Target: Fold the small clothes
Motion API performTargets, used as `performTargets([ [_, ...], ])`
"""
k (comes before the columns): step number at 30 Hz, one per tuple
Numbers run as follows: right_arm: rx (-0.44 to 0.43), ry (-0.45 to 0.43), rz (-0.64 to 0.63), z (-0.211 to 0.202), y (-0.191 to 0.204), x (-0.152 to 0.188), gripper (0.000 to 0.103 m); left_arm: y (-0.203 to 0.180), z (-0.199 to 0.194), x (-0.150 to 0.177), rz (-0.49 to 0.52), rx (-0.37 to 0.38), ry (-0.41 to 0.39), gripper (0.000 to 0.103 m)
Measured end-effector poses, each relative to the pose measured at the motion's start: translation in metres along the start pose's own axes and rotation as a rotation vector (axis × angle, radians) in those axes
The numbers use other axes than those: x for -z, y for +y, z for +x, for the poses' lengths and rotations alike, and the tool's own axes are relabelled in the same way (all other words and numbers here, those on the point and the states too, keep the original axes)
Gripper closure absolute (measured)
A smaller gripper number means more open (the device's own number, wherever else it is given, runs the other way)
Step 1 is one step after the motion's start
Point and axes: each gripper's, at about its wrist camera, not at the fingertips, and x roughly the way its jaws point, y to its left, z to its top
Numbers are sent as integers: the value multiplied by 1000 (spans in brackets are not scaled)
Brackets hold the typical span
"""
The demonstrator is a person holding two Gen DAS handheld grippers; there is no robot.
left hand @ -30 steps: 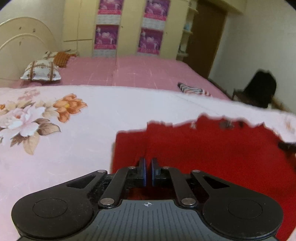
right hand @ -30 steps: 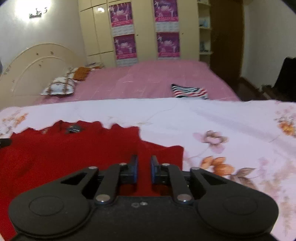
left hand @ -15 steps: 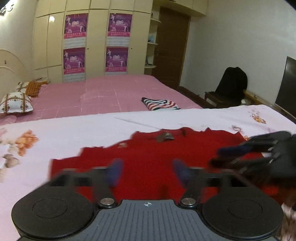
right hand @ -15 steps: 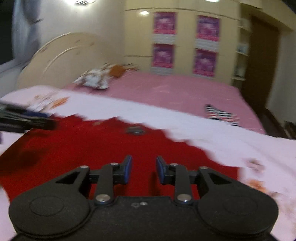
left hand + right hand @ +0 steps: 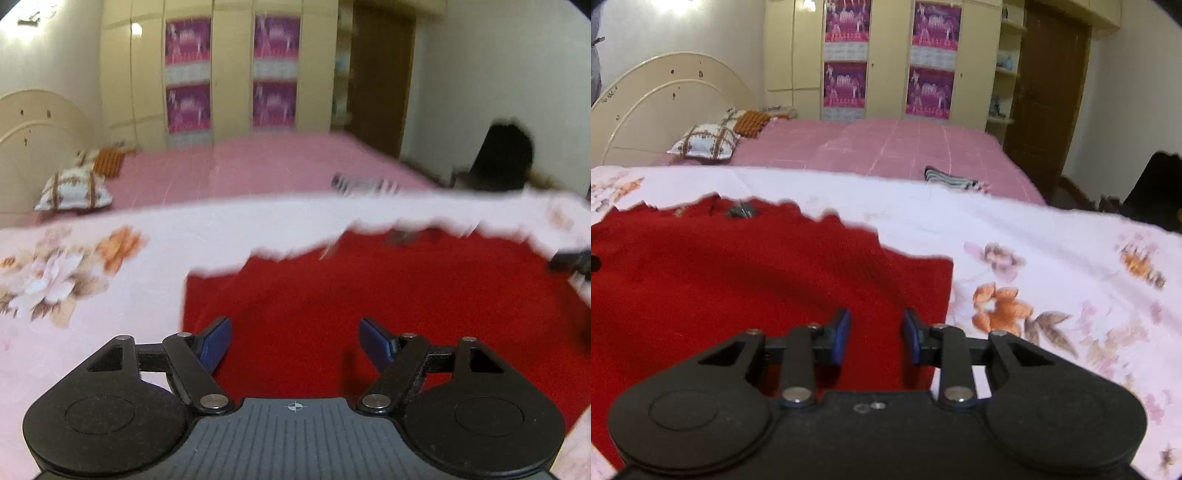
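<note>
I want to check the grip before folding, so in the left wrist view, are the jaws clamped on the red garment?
No, the left gripper has its jaws apart above the red garment, with nothing pinched between them.

1. We see warm, yellowish indoor light, with a bright glare patch on the wall (image 5: 677,5) at the right wrist view's upper left.
2. The left wrist view is motion-blurred: the red garment (image 5: 388,295) has a smeared far edge.
3. Fisheye distortion bends both views, with dark corners.
4. A soft shadow crosses the garment in the right wrist view.
</note>
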Motion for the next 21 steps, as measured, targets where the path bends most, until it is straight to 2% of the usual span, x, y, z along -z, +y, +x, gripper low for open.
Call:
performTargets([
  [2,-81,-41,-21,-13,23,-4,68,-22,-3,-3,-2,48,-6,27],
  [6,-212,-14,-152,-12,90,-2,71,-69,12,10,43,87,59,27],
  [7,-218,8,-173,-10,101,1,72,-75,20,17,56,72,104,27],
  [9,-185,35,-196,2,111,13,71,-80,20,28,63,53,77,24],
  [10,-181,11,-191,2,110,16,70,-80,18,26,52,56,84,24],
  [12,-176,26,-180,-3,110,10,70,-79,7,19,44,42,74,24],
  [14,-188,-6,-161,-17,105,8,71,-76,-1,20,55,42,42,24],
  [15,-196,-21,-157,-19,103,10,70,-73,1,24,60,37,72,24],
  [16,-191,2,-165,-14,104,13,70,-69,3,28,64,30,100,24],
  [17,-178,42,-181,-7,104,18,70,-67,2,33,73,32,92,24],
  [19,-169,20,-226,-10,98,25,69,-60,-6,39,111,9,84,24],
  [21,-126,29,-225,-17,79,31,69,-44,-17,46,101,-20,85,24],
])
